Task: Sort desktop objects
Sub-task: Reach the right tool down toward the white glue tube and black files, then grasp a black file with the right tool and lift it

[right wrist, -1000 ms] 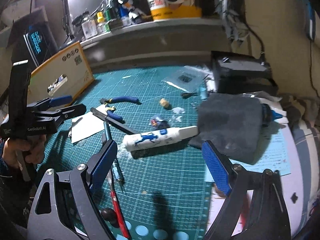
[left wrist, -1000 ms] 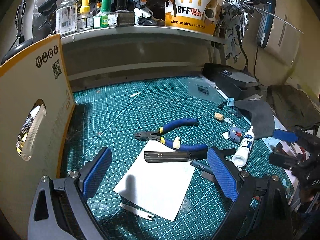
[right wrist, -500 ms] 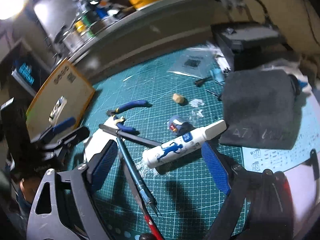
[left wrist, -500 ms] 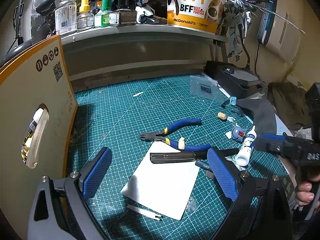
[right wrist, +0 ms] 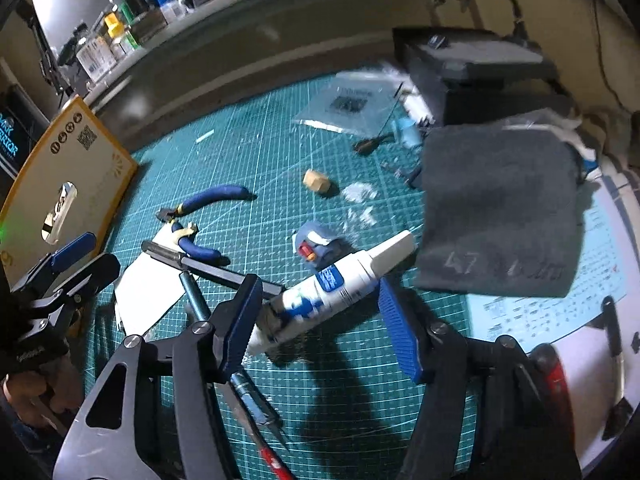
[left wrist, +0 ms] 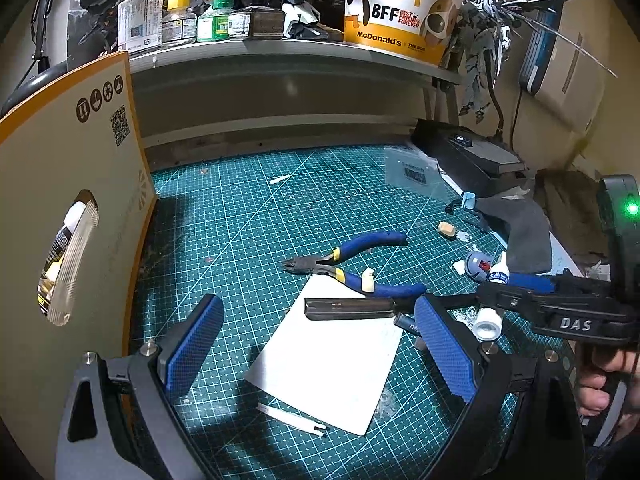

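Note:
A white glue tube with a blue label (right wrist: 336,284) lies slanted on the green cutting mat (right wrist: 280,152). My right gripper (right wrist: 320,320) is open, its pads on either side of the tube's lower half, not closed on it. In the left wrist view the tube (left wrist: 490,312) is partly hidden behind the right gripper (left wrist: 516,292). My left gripper (left wrist: 316,352) is open and empty above a white card (left wrist: 332,356). Blue-handled pliers (left wrist: 352,268) and a dark flat file (left wrist: 352,307) lie just beyond it.
A tan box with an orange edge (left wrist: 68,208) stands at the left. A grey cloth (right wrist: 500,208), a small blue cap piece (right wrist: 316,244) and a tan cork (right wrist: 316,180) lie near the tube. A black case (right wrist: 472,68) sits at the back right. Pens (right wrist: 256,404) lie under my right gripper.
My right gripper has moved forward and down until its pads sit on either side of the glue tube. My left gripper has barely moved.

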### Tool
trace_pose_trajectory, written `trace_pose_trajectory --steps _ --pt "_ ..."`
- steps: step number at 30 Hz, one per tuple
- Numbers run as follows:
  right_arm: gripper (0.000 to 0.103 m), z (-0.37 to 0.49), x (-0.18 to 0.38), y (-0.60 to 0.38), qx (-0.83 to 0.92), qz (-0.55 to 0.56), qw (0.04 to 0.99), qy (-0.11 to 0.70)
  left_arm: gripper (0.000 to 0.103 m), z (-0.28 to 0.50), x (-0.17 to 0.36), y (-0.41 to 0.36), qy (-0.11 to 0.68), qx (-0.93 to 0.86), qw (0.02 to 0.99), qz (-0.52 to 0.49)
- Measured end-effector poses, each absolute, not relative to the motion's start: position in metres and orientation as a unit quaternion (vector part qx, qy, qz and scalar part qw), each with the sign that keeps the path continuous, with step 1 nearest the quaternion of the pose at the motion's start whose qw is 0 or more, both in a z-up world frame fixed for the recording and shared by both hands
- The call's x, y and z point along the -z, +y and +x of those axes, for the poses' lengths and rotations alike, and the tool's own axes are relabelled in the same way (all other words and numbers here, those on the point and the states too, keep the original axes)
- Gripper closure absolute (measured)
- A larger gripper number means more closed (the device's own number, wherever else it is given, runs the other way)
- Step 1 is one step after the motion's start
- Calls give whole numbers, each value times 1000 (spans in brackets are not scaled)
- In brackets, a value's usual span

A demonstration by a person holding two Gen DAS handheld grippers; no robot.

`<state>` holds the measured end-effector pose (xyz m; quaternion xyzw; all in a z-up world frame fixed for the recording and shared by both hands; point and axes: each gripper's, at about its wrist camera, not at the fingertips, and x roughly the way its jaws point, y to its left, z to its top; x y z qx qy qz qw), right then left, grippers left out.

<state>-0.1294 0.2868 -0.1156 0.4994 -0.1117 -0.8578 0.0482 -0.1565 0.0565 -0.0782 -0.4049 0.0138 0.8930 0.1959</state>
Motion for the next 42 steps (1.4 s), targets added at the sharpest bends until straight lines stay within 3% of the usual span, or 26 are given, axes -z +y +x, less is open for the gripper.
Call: trace_pose_trajectory --steps 3,6,17,26,29,34,39,42 --pt "47 -131 116 279 861 499 39 -89 6 -155 77 57 16 -893 198 -404" --pt "63 -128 116 275 861 501 51 -68 6 -155 76 56 17 -892 200 -405" --pt "78 -111 109 295 862 502 76 -15 6 -151 79 60 13 -885 205 -417" --pt "79 -103 103 309 866 492 90 27 6 -150 80 55 14 -884 196 -425" --pt "65 -98 92 309 878 466 99 37 6 -146 83 49 9 -882 193 -429" --pt "64 -93 72 288 895 412 141 91 6 -138 91 39 -1 -878 193 -438" --pt "83 -113 79 245 867 413 226 161 6 -128 93 34 -2 -877 193 -440" --pt "84 -127 91 222 846 427 258 189 6 -124 91 32 4 -879 194 -436"
